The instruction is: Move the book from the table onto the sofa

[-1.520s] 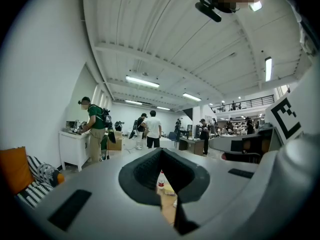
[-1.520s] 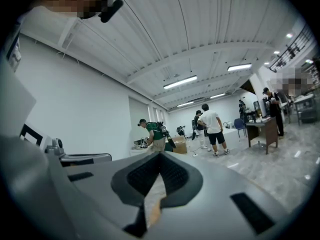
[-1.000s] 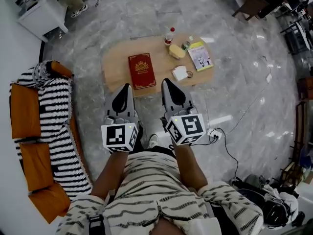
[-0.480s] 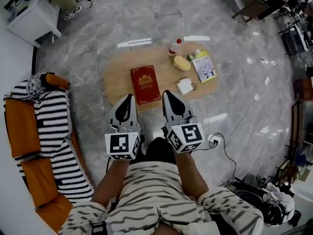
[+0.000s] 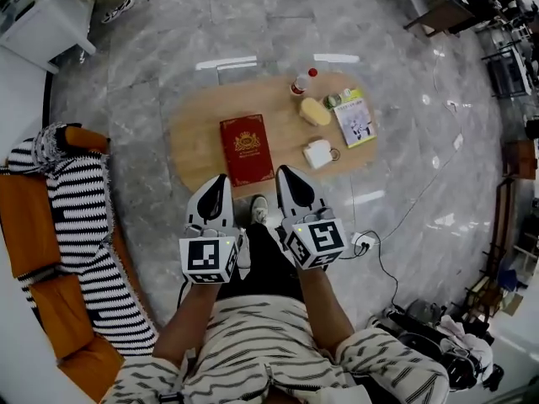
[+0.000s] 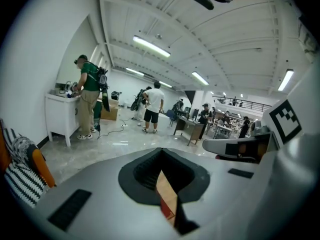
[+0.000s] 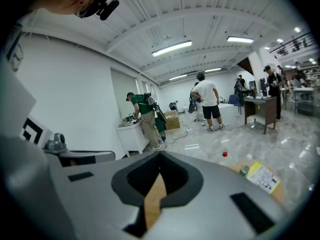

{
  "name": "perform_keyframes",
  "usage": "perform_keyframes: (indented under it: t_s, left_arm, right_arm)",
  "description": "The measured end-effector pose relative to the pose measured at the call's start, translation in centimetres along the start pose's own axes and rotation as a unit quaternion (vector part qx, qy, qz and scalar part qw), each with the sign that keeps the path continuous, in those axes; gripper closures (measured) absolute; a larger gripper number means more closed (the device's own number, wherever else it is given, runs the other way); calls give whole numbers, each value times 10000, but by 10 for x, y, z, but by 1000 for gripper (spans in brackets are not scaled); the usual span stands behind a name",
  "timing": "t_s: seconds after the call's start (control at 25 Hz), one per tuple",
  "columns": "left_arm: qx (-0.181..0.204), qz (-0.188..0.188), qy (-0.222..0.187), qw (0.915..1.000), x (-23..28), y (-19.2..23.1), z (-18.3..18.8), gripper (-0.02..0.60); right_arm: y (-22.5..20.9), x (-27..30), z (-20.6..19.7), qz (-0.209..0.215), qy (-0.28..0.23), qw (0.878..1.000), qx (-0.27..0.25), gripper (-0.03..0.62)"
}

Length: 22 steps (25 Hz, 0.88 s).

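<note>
head view, looking steeply down: the red book (image 5: 247,148) lies flat near the middle of the wooden counter (image 5: 194,137), gilt cover up, its long axis running away from the person and roughly in line with the way both claws point. the left claw (image 5: 218,182) and the right claw (image 5: 284,175) are held side by side over the counter's near edge, their tips flanking the book's near short edge, one by each corner. the book thus lies straight ahead and between them, and neither hand is plainly the nearer. how high the tips stand above the counter cannot be told. in each gripper view the two jaws meet along the centre line, pressed together with nothing pinched; only a narrow sliver of wood, and in the left gripper view of red cover, shows through the notch at the seam. neither claw touches the book. the sofa (image 5: 34,225), orange with a striped throw, stands well apart to the person's left, so the left hand is on the destination's side. a white mug (image 5: 318,153), a booklet (image 5: 354,120) and a red-capped bottle (image 5: 301,82) occupy the counter's right part, apart from the book. as a judgement, the jaws must first part before any grip on the near edge is possible.
</note>
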State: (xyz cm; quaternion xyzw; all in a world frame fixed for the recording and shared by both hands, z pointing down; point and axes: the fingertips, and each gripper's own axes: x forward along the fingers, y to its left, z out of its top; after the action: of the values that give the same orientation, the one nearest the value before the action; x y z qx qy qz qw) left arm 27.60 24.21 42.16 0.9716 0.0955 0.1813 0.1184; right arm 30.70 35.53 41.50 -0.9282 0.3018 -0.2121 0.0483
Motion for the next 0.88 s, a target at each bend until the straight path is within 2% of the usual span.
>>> perform_keyframes:
  t_s: [0.2, 0.44, 0.88]
  left_arm:
    - [-187, 135, 253, 9994, 27, 8, -31, 589]
    - [-236, 196, 561, 9980, 50, 9, -68, 589]
    - [-804, 384, 1142, 9895, 95, 31, -143, 589]
  right_arm:
    - [-24, 21, -25, 54, 205, 9997, 135, 588]
    - [-51, 38, -63, 50, 479, 9983, 313, 588]
    - [-85, 79, -125, 99, 986, 9914, 852, 588]
